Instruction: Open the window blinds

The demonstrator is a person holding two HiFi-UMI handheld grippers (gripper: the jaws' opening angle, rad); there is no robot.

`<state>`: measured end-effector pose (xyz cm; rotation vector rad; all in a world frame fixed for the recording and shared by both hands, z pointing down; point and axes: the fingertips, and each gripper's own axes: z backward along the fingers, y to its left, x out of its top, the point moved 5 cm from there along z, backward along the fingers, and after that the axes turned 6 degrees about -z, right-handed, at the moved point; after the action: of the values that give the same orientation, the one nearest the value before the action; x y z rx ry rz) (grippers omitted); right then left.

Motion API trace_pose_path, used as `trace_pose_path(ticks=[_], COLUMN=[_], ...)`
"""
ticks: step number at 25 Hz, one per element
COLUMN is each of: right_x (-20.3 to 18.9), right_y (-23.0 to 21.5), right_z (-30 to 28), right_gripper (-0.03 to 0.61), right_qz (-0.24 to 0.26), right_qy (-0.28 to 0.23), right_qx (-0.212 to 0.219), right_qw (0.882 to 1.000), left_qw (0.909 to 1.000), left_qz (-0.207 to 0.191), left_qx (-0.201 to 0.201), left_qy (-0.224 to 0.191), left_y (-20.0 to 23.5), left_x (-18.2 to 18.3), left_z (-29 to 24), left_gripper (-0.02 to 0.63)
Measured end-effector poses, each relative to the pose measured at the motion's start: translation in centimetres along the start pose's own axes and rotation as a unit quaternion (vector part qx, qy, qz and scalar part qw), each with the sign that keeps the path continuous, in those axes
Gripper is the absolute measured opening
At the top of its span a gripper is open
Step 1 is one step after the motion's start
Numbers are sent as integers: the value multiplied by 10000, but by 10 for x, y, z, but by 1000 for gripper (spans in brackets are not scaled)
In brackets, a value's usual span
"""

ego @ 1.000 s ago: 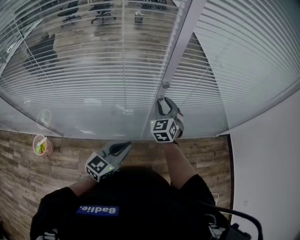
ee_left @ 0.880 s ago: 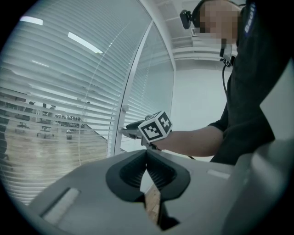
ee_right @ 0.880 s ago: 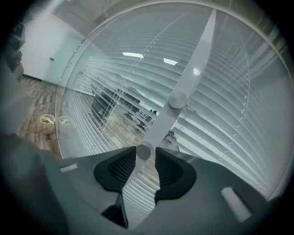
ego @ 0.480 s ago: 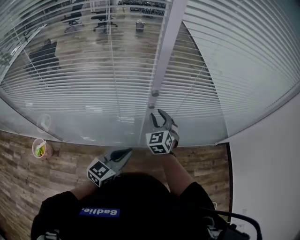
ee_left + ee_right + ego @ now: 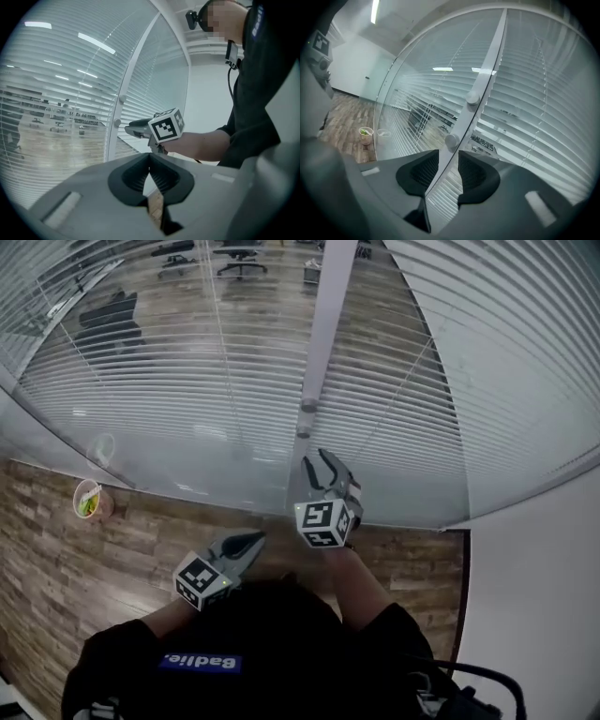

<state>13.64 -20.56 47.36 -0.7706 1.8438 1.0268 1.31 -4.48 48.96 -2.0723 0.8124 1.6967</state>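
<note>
White slatted blinds [image 5: 187,371] hang behind glass on both sides of a white frame post [image 5: 323,324]. Two round knobs sit on the post, an upper knob [image 5: 307,406] and a lower knob [image 5: 303,434]. My right gripper [image 5: 320,462] is open and points at the post just below the lower knob. In the right gripper view that lower knob [image 5: 452,140] stands just ahead of the open right gripper [image 5: 448,157], apart from the pads. My left gripper [image 5: 253,539] hangs lower and to the left, shut and empty. The left gripper [image 5: 150,159] looks towards the right gripper [image 5: 133,127].
A paper cup [image 5: 87,501] with something green in it stands on the wooden floor [image 5: 141,540] by the glass at left. A white wall [image 5: 534,596] closes the right side. Office chairs [image 5: 239,259] show through the blinds.
The head view has swung a little, so the post and the knobs sit lower and further left. The right gripper stays open under the knobs. The left gripper has drifted slightly.
</note>
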Motion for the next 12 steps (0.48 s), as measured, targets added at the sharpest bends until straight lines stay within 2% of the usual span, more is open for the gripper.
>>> trace_pose_path(ticks=[5, 12], right_x=[-4, 1], right_y=[5, 32], right_z=[1, 20], right_gripper=[132, 132], right_qz=[-64, -16], right_qy=[7, 29], right_qx=[105, -1], right_qw=[9999, 10000], left_qw=[9998, 9996], left_qz=[10, -202], left_qx=[180, -32], left_qy=[-22, -187], left_y=[1, 2], left_x=[-1, -8], left_z=[8, 32], left_gripper=[0, 0])
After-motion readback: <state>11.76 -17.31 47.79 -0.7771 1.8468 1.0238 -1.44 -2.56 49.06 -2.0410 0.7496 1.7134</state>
